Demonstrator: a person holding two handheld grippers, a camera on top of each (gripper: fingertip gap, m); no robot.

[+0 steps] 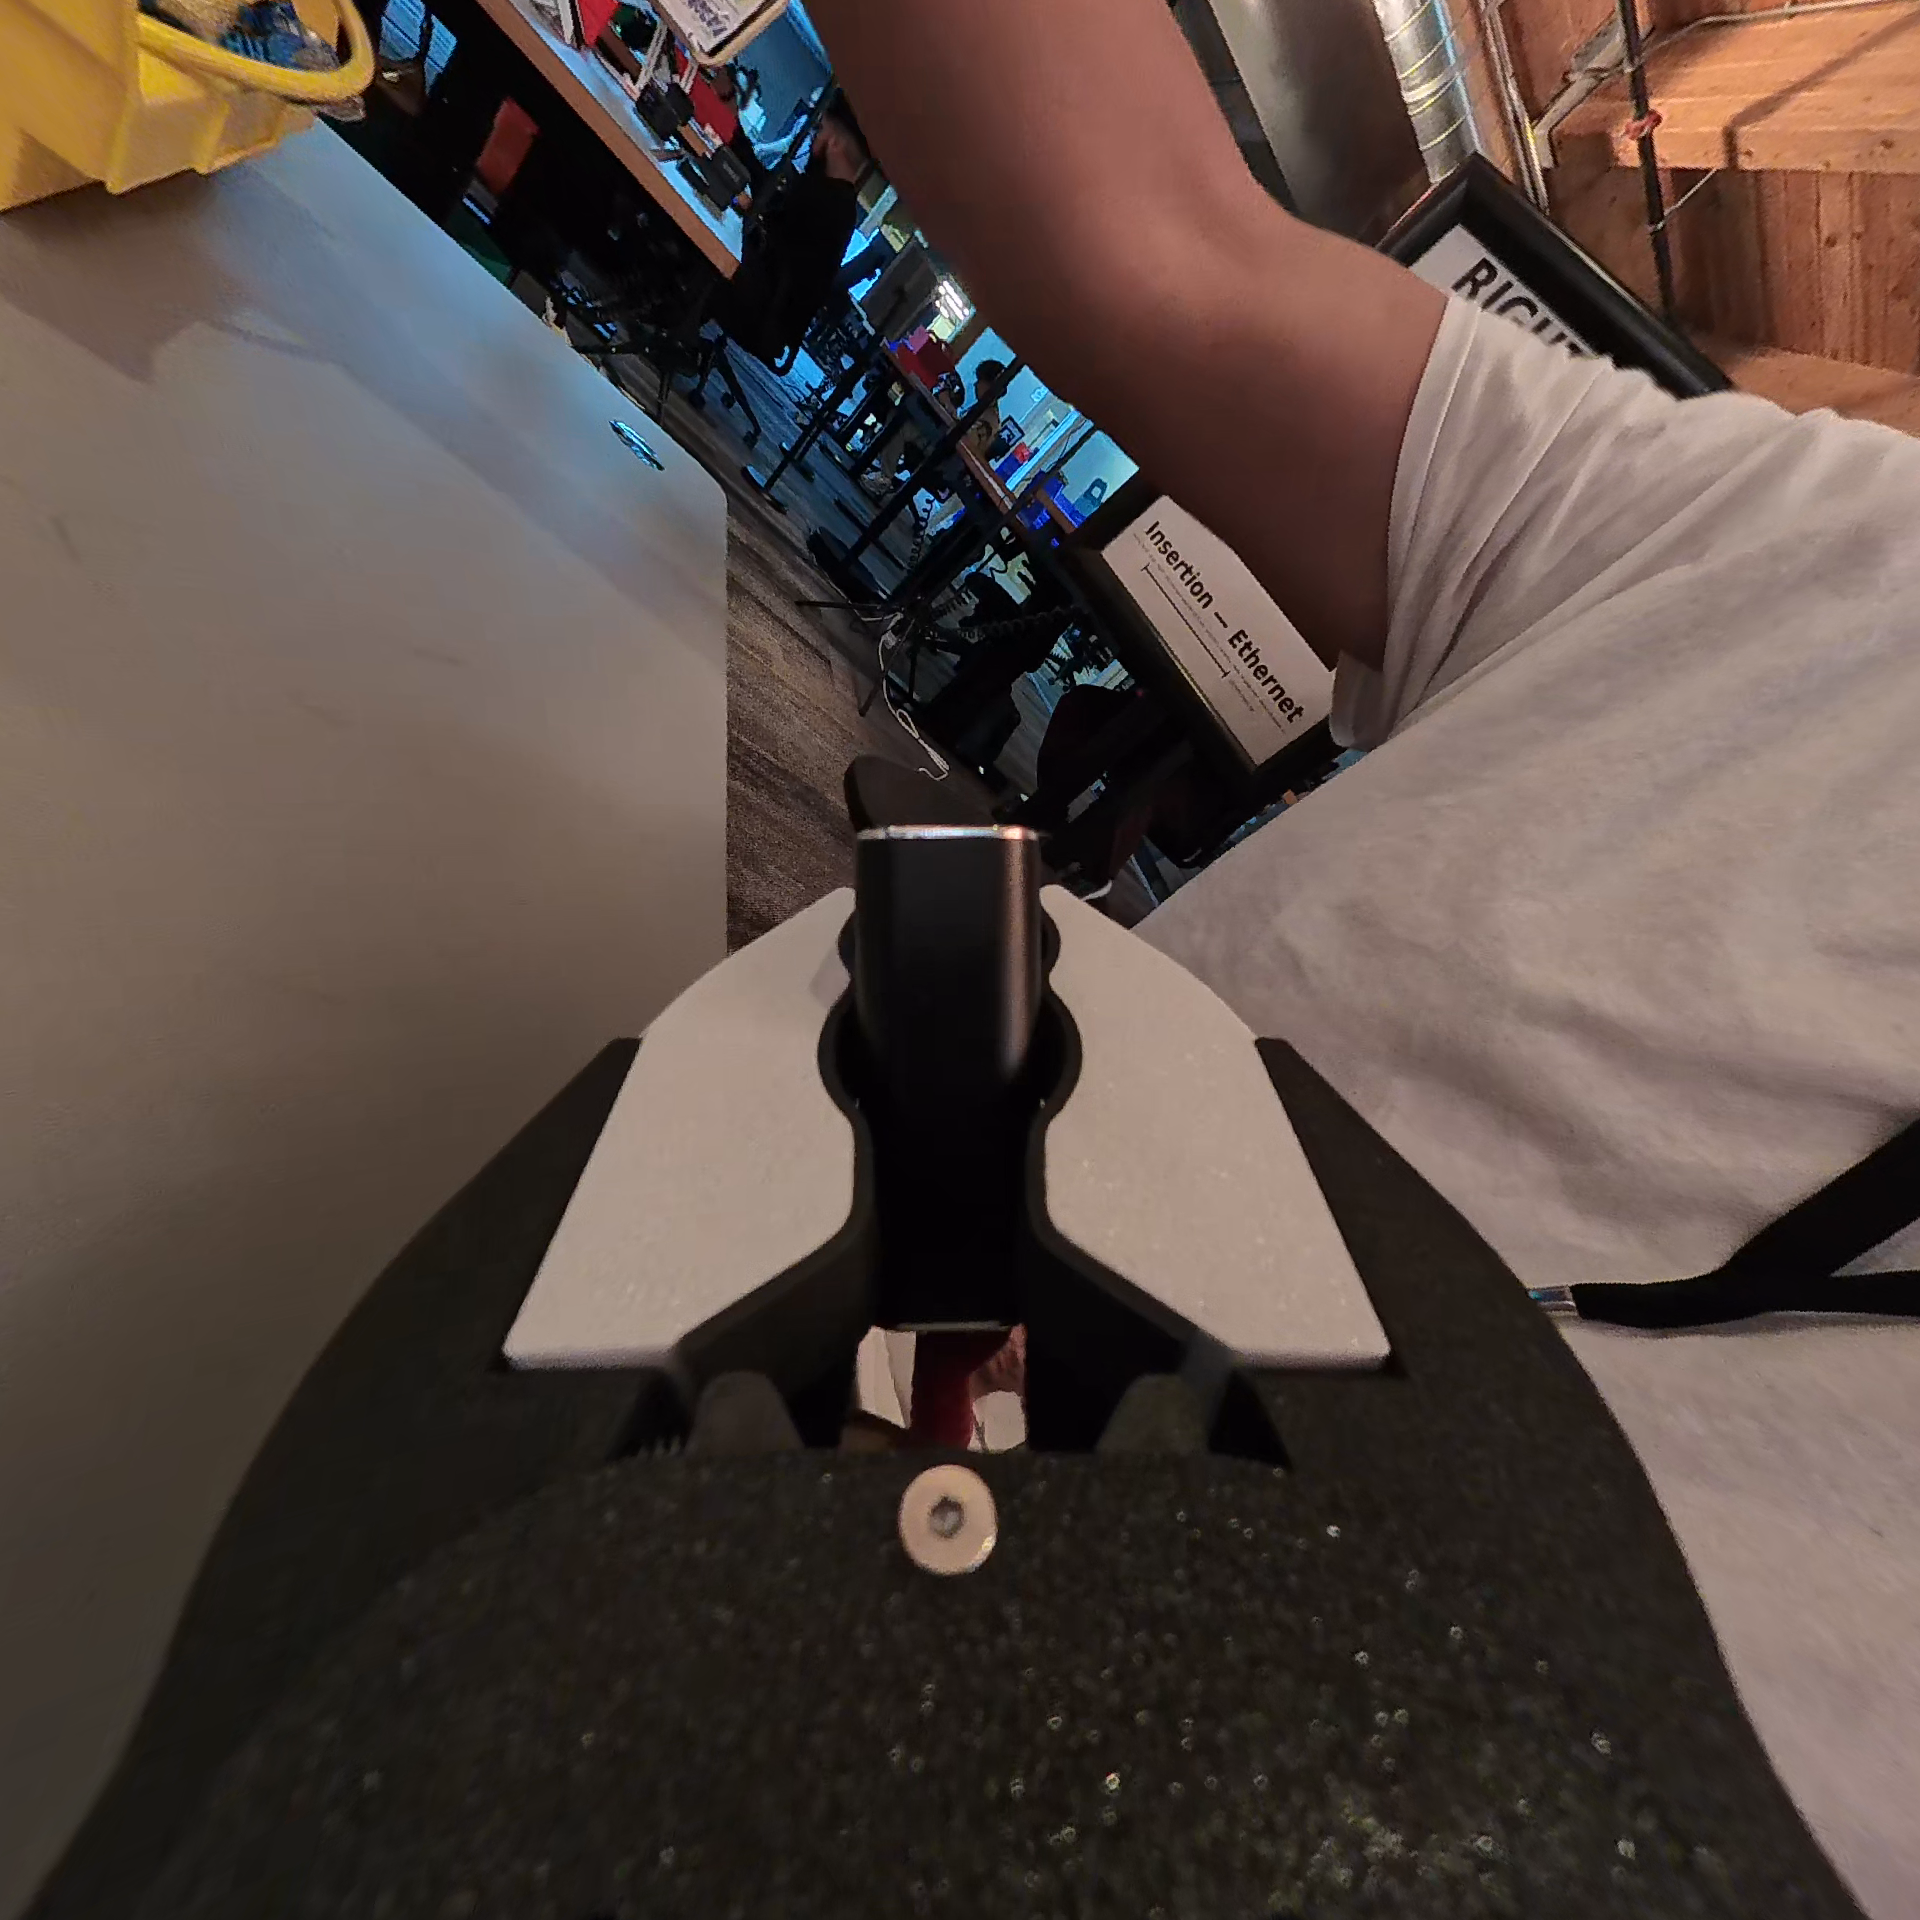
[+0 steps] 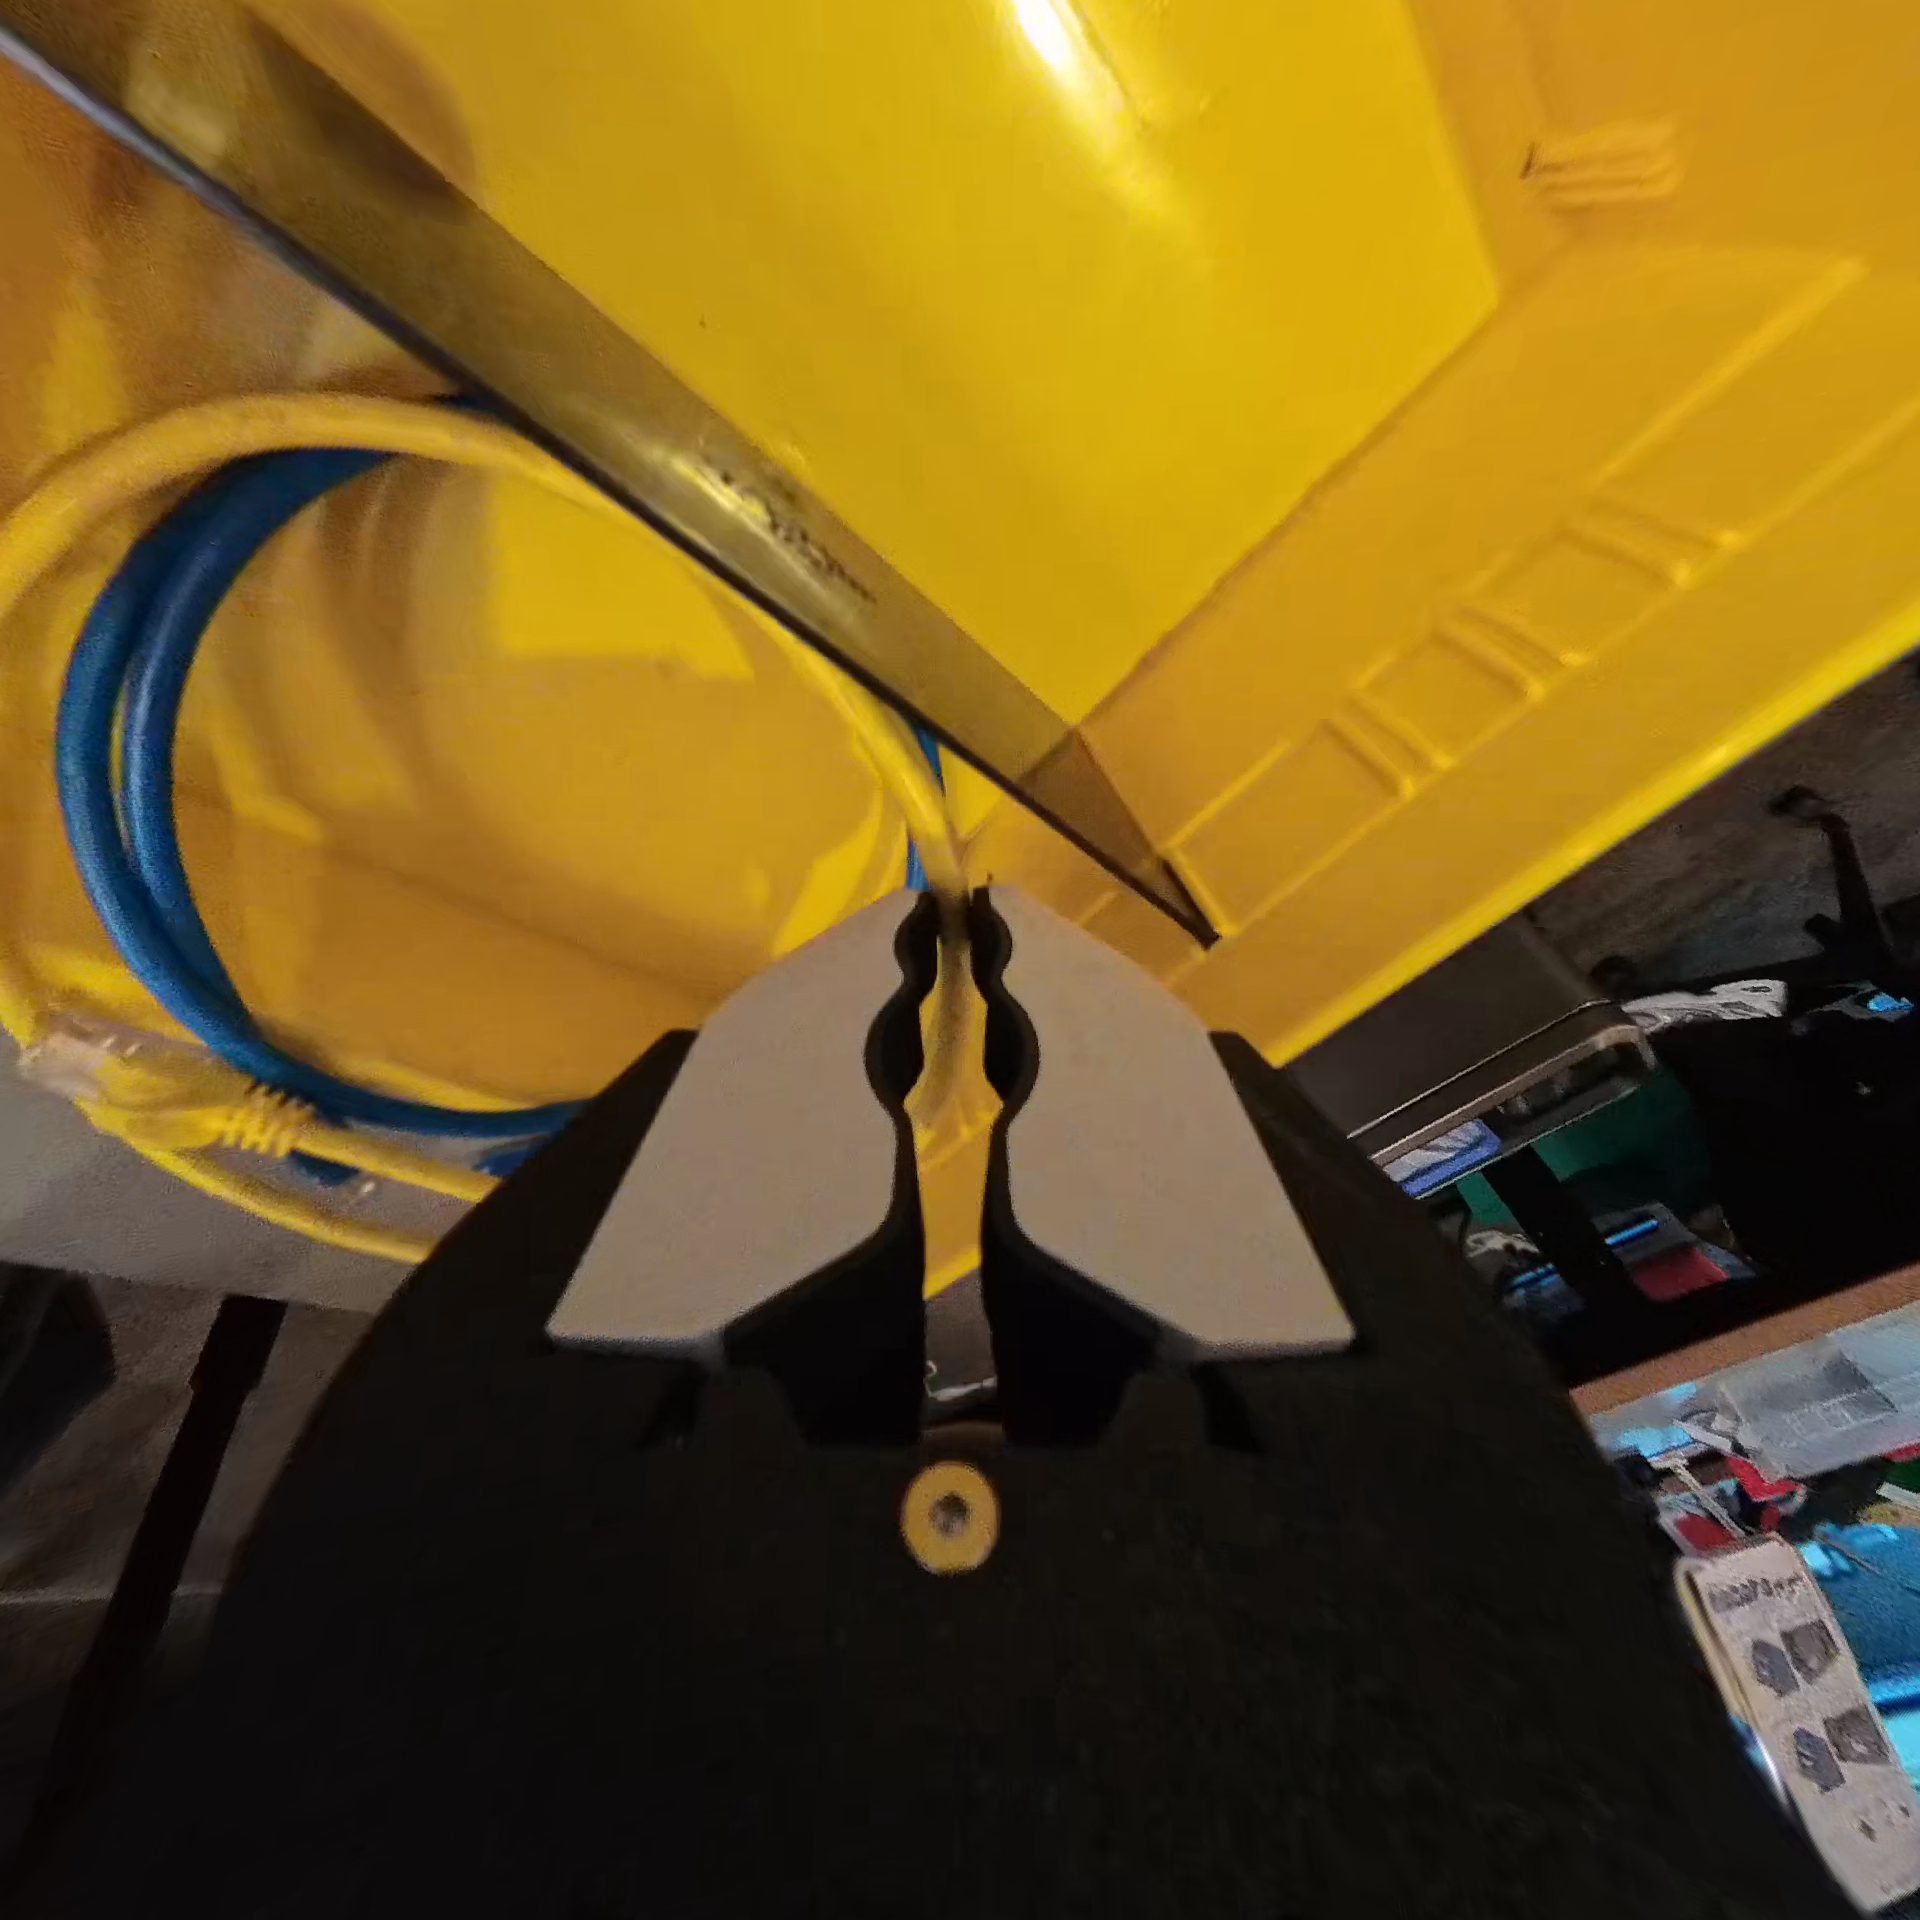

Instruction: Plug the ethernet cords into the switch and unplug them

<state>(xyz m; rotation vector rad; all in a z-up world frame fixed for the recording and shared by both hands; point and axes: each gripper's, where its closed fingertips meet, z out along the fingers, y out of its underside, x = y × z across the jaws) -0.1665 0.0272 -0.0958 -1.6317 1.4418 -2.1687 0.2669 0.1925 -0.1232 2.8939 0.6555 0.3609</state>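
My left gripper (image 1: 945, 914) is shut on a small black switch (image 1: 943, 987) with a silver rim, which is held upright between the white fingers (image 1: 727, 1122). Its ports are hidden. My right gripper (image 2: 951, 914) is shut on a yellow ethernet cord (image 2: 940, 1049) that runs up between its fingers and loops to the left. The cord's clear plug (image 2: 114, 1060) lies at the lower left. A blue ethernet cord (image 2: 114, 727) is coiled inside the yellow loop. Both cords lie against a yellow bin (image 2: 1039, 312).
In the left wrist view the white table (image 1: 312, 727) is on the left, with the yellow bin (image 1: 104, 94) at its far corner. A person's arm (image 1: 1143, 260) and white shirt (image 1: 1558, 831) fill the right. A dark shiny strip (image 2: 623, 447) crosses the bin.
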